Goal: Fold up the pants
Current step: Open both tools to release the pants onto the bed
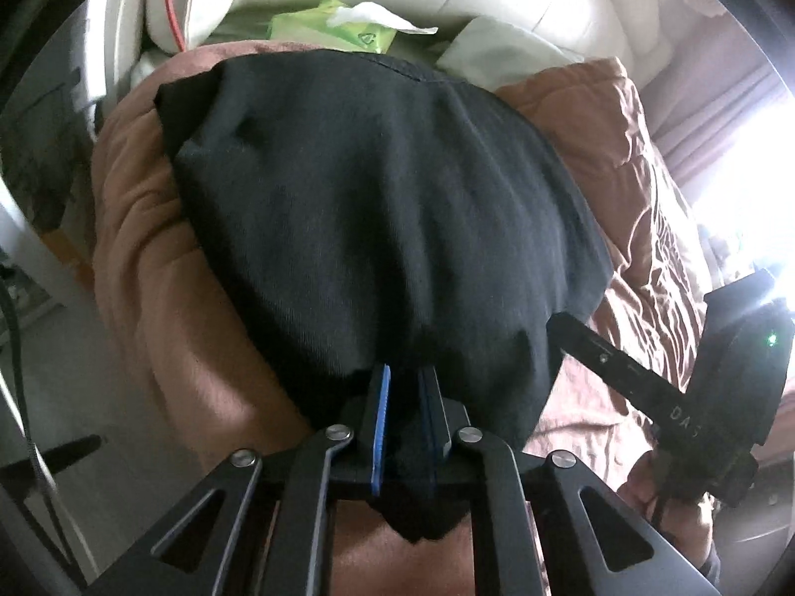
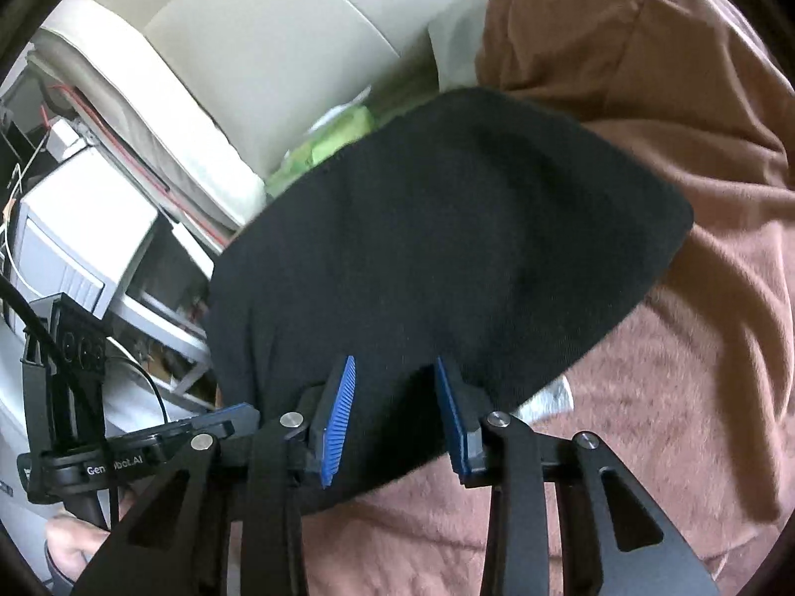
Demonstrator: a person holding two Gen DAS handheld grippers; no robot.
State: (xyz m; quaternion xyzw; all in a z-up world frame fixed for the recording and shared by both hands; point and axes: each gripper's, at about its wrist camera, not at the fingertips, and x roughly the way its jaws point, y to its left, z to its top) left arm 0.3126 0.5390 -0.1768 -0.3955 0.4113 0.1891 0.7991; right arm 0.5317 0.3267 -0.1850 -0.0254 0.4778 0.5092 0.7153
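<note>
Left gripper [image 1: 405,387] pinches the near edge of the black pants [image 1: 377,208]; cloth hangs between its pads. Right gripper [image 2: 395,414] jaws spread, pants edge between them, contact unclear. Pants lie on a brown blanket [image 2: 646,447]. Beyond: green tissue pack [image 1: 333,25], half hidden in the right view; cream headboard [image 2: 278,49].
</note>
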